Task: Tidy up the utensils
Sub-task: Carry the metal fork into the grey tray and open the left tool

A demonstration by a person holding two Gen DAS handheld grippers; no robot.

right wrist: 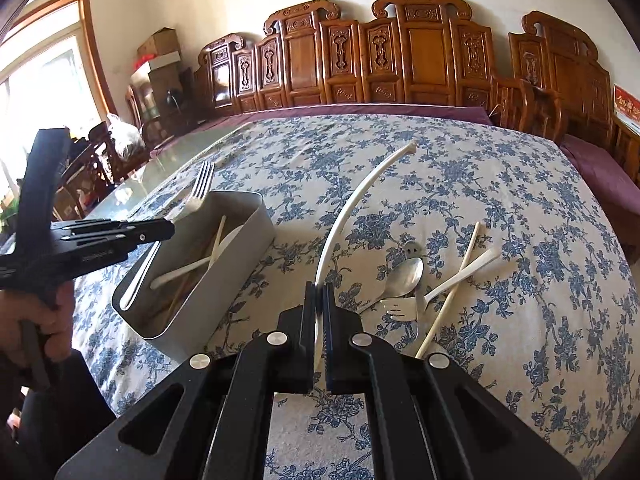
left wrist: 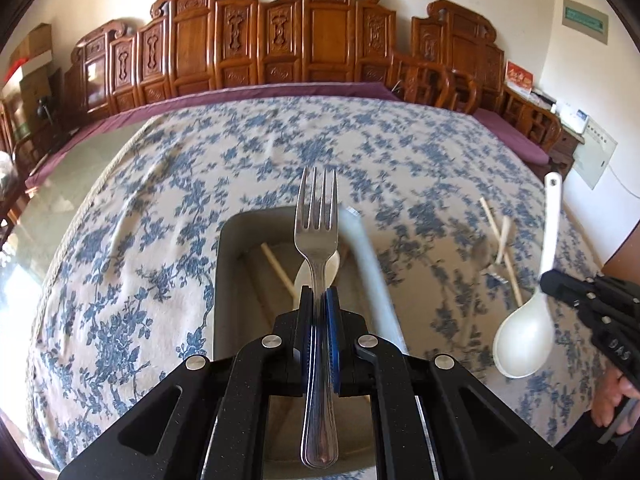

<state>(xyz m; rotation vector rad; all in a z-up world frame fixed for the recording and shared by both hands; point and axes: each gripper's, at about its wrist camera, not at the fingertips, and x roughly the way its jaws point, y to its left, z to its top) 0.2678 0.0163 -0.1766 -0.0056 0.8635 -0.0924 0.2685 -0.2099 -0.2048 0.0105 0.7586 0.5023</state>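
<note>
The metal fork [left wrist: 316, 240] is clamped in my left gripper [left wrist: 319, 300], jaws pinched tight on its handle, tines pointing forward and up, handle end trailing back toward the camera. It hangs over the grey rectangular bin [left wrist: 228, 248], which sits on the blue-flowered tablecloth [left wrist: 120, 240]; from the right wrist view the same fork [right wrist: 200, 190] is above the bin's [right wrist: 248, 236] far left end. Inside the bin lie a white spoon [right wrist: 192, 266], a pale chopstick [right wrist: 218, 236] crossing it, and a metal utensil handle [right wrist: 140, 276] along the left wall. My right gripper [right wrist: 319, 292] is closed on a white plastic spoon [right wrist: 352, 208], gripping it low near the bowl, so the long handle arcs forward over the cloth; in the left wrist view that spoon [left wrist: 528, 320] hangs bowl-down just right of the bin, with my right gripper [left wrist: 560, 286] clamped on it. Further right on the cloth lies the loose pile: a metal spoon [right wrist: 406, 274], a small white fork [right wrist: 400, 306], another white utensil [right wrist: 464, 274] and a chopstick [right wrist: 452, 288] crossing it. My hand [right wrist: 48, 320] shows at the left edge holding the left gripper's [right wrist: 168, 229] handle. Carved wooden furniture [right wrist: 400, 60] lines the wall behind the table.
</note>
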